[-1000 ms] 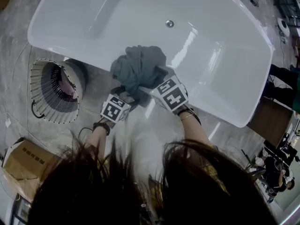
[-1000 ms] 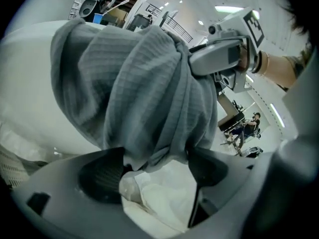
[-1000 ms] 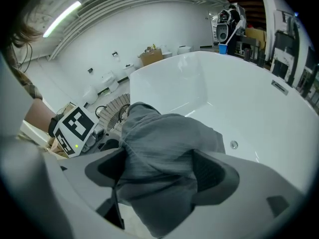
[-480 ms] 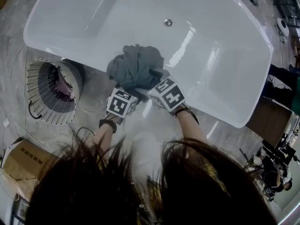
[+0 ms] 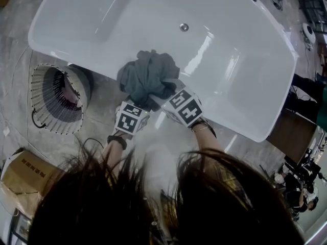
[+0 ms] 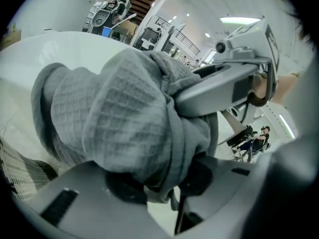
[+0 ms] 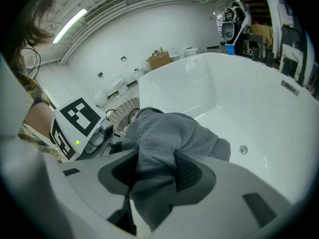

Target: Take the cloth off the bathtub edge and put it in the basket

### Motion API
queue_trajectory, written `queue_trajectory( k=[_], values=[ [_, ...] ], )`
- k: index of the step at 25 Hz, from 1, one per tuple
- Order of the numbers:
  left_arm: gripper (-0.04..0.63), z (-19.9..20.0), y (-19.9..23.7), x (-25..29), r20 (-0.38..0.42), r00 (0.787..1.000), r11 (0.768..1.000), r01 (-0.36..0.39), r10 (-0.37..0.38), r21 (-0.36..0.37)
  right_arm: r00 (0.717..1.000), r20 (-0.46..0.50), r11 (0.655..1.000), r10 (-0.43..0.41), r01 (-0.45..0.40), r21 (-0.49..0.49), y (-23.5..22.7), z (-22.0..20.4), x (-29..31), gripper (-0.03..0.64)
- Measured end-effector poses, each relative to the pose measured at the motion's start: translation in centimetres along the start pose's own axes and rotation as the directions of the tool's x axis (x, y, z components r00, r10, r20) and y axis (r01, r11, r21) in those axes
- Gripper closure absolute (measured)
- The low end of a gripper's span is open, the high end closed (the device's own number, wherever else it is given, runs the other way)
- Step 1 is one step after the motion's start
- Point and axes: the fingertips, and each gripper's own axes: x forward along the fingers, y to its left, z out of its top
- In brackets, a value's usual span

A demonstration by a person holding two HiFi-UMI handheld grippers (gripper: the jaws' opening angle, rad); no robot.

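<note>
Bathtub (image 5: 245,70) rim's carrying the bunched gray cloth (image 5: 148,75); we're closing left tool (image 6: 162,183) & right tool (image 7: 157,176) on its folds, both pinching fabric. Grab step's underway; next we're prob. needing a firm lift, then swinging left to the basket (image 5: 48,101).

cloth (image 5: 147,78): mid grey all over, with a fine waffle check in the weave; darker in its folds on the near rim of the bathtub.
bathtub (image 5: 240,60): plain glossy white, with bright streaks of reflected light.
drain (image 5: 184,27): silver metal, a small disc in the bathtub floor.
basket (image 5: 48,103): white ribs in a fan of stripes, dark inside; left of the bathtub.
pink thing (image 5: 76,97): pale pink, inside the basket.
floor (image 5: 20,60): grey stone with paler veining, around the bathtub.
cardboard box (image 5: 28,180): light brown, well left of the bathtub.
hair (image 5: 153,208): dark brown.
</note>
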Motion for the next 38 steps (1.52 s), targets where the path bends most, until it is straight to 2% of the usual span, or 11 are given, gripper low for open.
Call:
queue_trajectory(
  k=[2,6,14,24,29,33,38],
  values=[
    [0.47,0.4,-0.2,-0.4,0.004,1.0,1.0,0.0,0.0,0.006,1.0,0.006,1.0,-0.014,0.014,-0.01,-0.1,0.4,-0.2,0.45],
    [0.477,0.7,-0.6,-1.5,-0.004,1.0,1.0,-0.006,0.006,0.008,1.0,0.015,1.0,-0.004,0.004,0.014,0.6,1.4,-0.8,0.476],
    [0.483,3.2,-1.1,-5.6,0.073,0.997,0.999,-0.038,0.037,0.012,0.988,0.143,0.993,0.056,-0.07,0.094,2.8,4.1,-3.5,0.48],
    [0.483,9.2,-2.8,-15.0,0.19,0.979,0.991,-0.097,0.078,0.092,0.957,0.273,0.991,0.095,-0.116,0.06,7.4,12.2,-10.5,0.48],
    [0.483,14.0,-3.6,-19.6,0.254,0.962,0.98,-0.137,0.098,0.143,0.936,0.336,0.994,0.1,-0.11,0.011,8.5,17.3,-14.7,0.479],
    [0.484,15.9,-5.1,-24.1,0.295,0.95,0.97,-0.163,0.105,0.179,0.92,0.383,0.996,0.086,-0.095,0.003,11.2,20.4,-18.2,0.477],
    [0.483,19.7,-5.9,-29.1,0.366,0.917,0.953,-0.241,0.161,0.184,0.893,0.437,0.994,0.11,-0.1,-0.047,12.9,25.0,-21.9,0.477]
  ],
)
